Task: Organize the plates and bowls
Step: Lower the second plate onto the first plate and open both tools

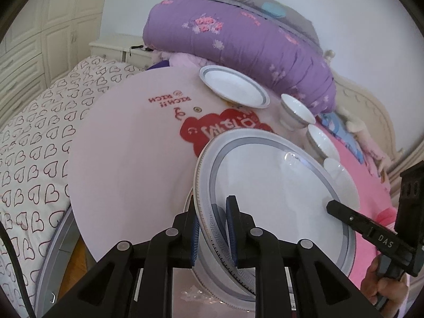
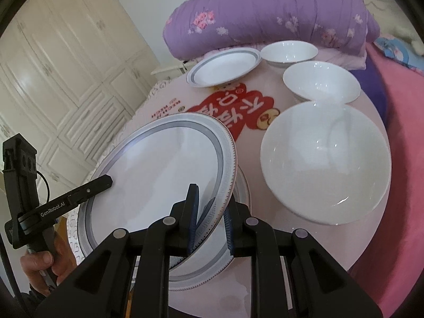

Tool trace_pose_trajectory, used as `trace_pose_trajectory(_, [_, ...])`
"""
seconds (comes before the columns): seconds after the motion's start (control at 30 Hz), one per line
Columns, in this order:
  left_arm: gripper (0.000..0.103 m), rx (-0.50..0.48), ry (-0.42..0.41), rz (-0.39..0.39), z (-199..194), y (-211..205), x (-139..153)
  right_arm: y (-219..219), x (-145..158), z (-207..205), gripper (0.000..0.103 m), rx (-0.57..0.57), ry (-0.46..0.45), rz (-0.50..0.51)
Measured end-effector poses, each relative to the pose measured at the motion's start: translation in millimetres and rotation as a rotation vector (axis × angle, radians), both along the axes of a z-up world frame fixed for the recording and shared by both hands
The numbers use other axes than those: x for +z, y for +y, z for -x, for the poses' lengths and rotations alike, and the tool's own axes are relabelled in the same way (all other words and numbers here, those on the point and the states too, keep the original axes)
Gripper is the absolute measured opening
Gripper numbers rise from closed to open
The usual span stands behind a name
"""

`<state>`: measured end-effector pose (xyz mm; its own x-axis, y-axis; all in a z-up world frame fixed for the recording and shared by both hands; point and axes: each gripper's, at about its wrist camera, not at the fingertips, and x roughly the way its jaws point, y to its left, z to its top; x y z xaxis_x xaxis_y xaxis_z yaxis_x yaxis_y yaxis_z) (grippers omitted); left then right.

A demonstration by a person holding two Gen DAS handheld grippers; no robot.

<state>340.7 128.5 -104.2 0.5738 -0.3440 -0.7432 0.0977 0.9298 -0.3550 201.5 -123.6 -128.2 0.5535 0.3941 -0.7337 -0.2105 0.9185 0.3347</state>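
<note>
Both grippers hold 1 large plate (image 2: 159, 180) by opposite sides of its rim, tilted up off a second plate (image 2: 212, 270) that lies flat under it at the near edge of the round tabletop (image 1: 127, 159). The left gripper (image 1: 214, 233) has its jaws closed on the plate's left rim, 1 blue pad above and 1 below the patterned border. The right gripper (image 2: 209, 217) has its jaws clamped on the opposite rim in the same way. A wide, heavy plate held by only 1 edge would likely swing or slip, so pinching both sides looks meant to keep it steady.

Each gripper points forward and steeply down toward the tabletop, and each shows at the side of the other's view with a hand (image 2: 39, 262) wrapped round its grip.

Further in, a smaller plate (image 2: 225, 66) sits near the far edge, by the purple quilt (image 2: 270, 10). 3 white bowls (image 2: 326, 164) line the right edge, unstacked, the nearest one the largest. The sorting seems at an early stage, with the bowls not yet nested.
</note>
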Motion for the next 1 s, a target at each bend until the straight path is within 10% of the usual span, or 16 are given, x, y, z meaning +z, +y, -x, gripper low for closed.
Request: trace_pose_trajectory(1.0, [0.022, -0.014, 0.0, -0.112, 5, -12, -45, 11, -33, 5, 0.019, 0.011, 0.054, 0.055])
